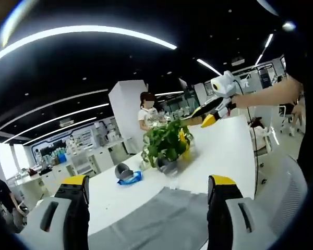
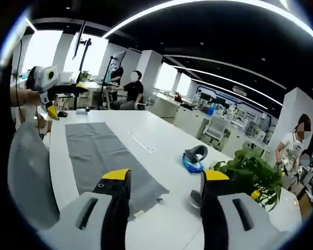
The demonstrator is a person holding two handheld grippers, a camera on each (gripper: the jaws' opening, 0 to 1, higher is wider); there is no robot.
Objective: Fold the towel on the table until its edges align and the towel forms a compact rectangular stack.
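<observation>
Left gripper view: both hand-held grippers (image 1: 148,208) (image 2: 164,200) released, empty above flat gray towel (image 2: 101,156).

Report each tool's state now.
Left tool: open, empty, above the grey towel.
Right tool: open, holding nothing, above the table.

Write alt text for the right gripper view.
A grey towel lies flat and unfolded on a white table, ahead of the open right gripper. The left gripper hovers at the towel's far end; a potted plant stands at right.
</observation>
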